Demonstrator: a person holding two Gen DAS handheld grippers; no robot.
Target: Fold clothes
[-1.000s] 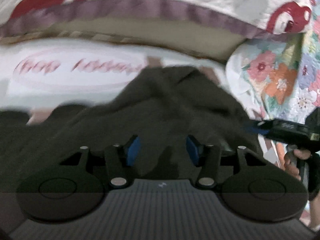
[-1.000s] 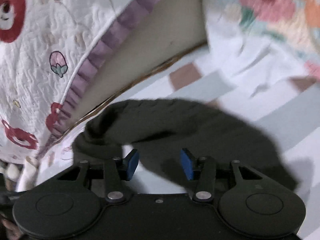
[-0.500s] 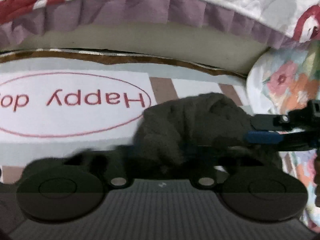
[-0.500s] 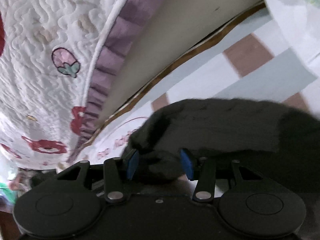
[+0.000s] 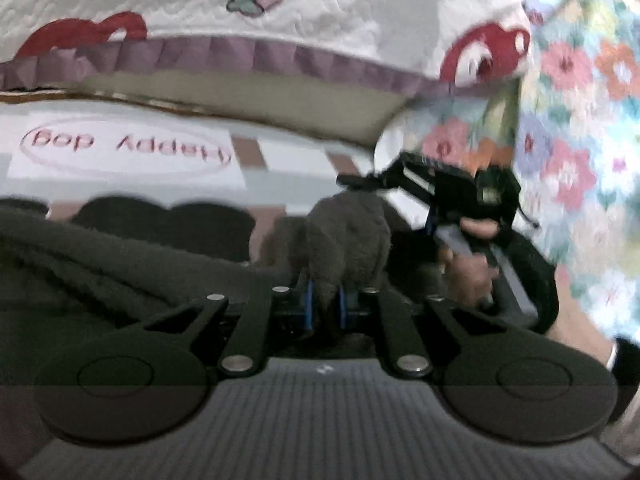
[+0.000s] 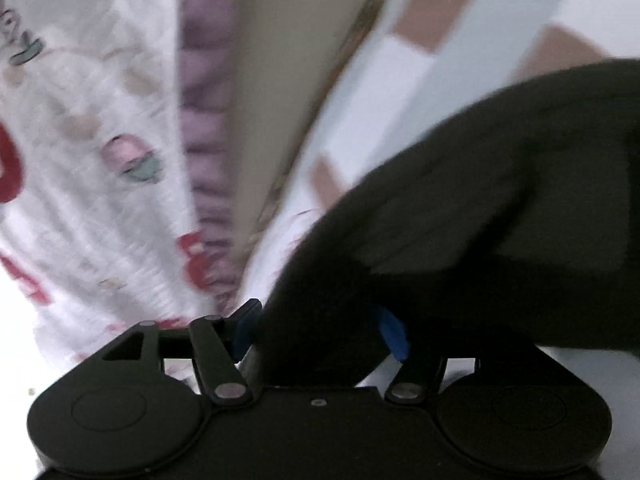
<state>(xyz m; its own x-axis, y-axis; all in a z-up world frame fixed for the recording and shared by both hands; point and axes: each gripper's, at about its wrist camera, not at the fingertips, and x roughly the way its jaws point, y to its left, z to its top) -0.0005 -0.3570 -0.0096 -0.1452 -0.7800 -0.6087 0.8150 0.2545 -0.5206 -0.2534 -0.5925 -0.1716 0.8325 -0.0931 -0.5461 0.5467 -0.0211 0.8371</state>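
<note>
The left tongs [image 5: 325, 307] are closing, their blue pads already pinching a bunched fold of a dark fleece garment [image 5: 344, 236], which is lying across a checked bed sheet [image 5: 280, 184] printed with "Happy dog". Behind it, a quilted white bedspread [image 5: 320, 20] with a purple frill is hanging down. To the right, a hand [image 5: 468, 268] is holding the right tongs [image 6: 322, 332], whose jaws are opening; the garment's edge is sitting loosely between their pads, unpinched.
</note>
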